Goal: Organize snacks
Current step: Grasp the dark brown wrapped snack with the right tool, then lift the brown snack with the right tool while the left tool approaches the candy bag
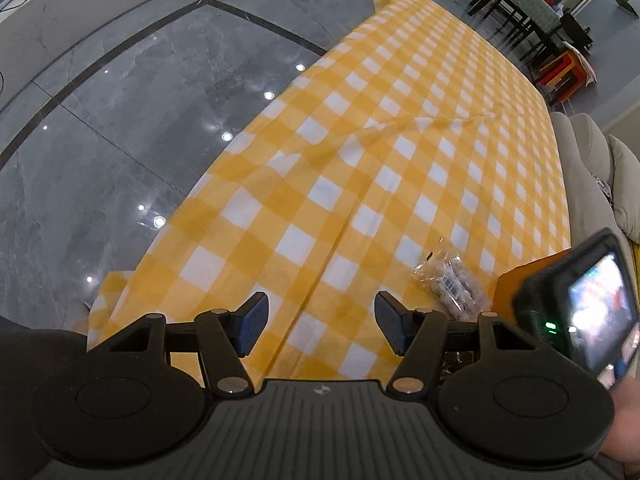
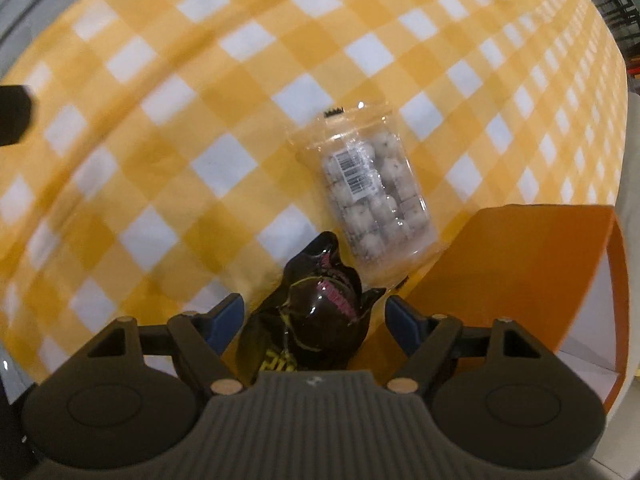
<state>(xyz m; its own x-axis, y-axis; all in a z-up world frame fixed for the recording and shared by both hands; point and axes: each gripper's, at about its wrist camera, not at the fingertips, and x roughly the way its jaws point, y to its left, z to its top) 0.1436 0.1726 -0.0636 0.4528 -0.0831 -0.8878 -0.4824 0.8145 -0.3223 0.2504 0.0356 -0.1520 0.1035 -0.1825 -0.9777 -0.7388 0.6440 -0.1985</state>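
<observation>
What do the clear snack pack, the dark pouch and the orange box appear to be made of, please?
Clear snack pack: thin transparent plastic film, glossy; pale pieces show through. Dark pouch: shiny crinkled film, perhaps foil-lined, with bright highlights. Orange box: matte, flat, thin walls, probably cardboard.

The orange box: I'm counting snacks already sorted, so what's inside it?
The orange box shows only bare orange wall and a pale floor strip; the right gripper covers the rest.

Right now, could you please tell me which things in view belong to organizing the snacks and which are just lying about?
For the job:
clear snack bag
dark snack bag
orange box

Lying about:
checked tablecloth
sofa
dining table
</observation>
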